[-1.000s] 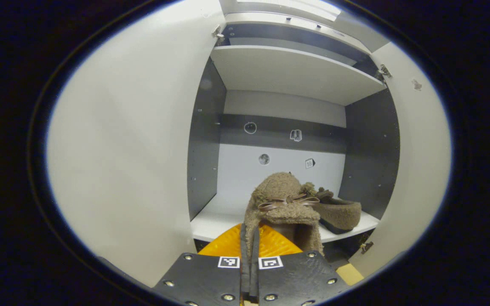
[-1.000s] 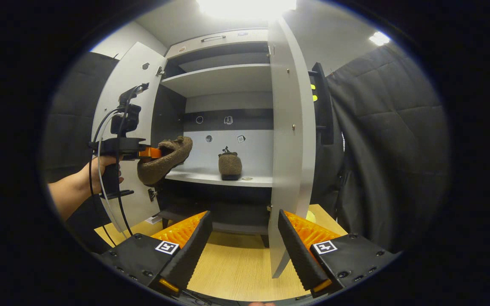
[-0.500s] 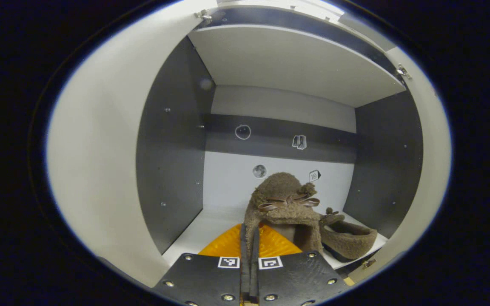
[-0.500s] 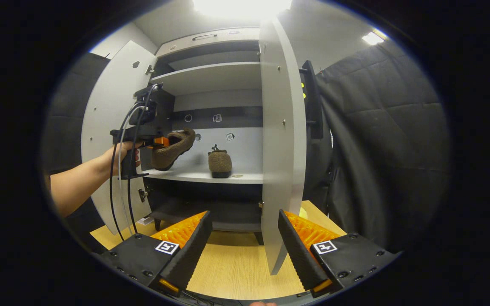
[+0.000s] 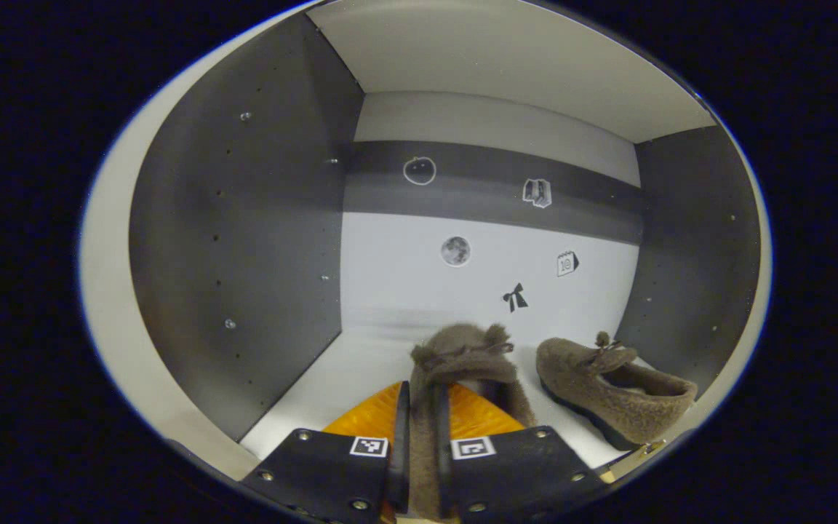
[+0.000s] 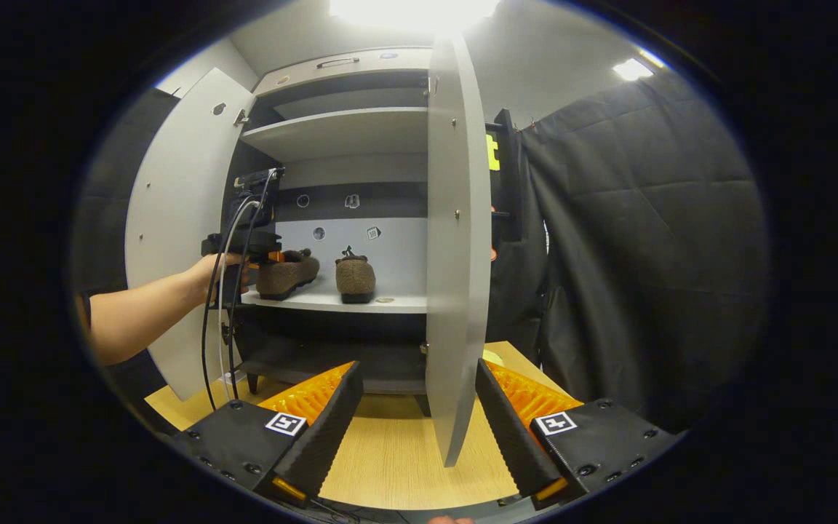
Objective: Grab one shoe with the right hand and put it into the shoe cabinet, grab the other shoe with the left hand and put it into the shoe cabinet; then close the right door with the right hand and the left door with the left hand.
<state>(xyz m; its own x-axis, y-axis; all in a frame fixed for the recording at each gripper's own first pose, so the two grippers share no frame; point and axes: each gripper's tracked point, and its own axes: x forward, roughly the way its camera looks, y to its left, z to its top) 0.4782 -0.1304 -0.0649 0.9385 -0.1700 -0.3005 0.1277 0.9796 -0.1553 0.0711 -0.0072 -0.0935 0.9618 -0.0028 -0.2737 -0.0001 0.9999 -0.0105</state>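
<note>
Here the left claw [image 5: 419,466] is inside the shoe cabinet [image 5: 244,218], its fingers closed on the heel of a fuzzy brown shoe [image 5: 463,356] held just over the white shelf [image 5: 332,378]. The other shoe [image 5: 612,389] already sits on that shelf, just to its right. In the right gripper view, the right claw [image 6: 415,429] is wide and holds nothing, hanging above the wooden bench [image 6: 397,458] with the edge of the right door [image 6: 455,255] between its fingers. The step in hand seems to be placing the second shoe. Next, the left claw likely needs to lower the shoe, open, and withdraw before both doors are shut.
</note>
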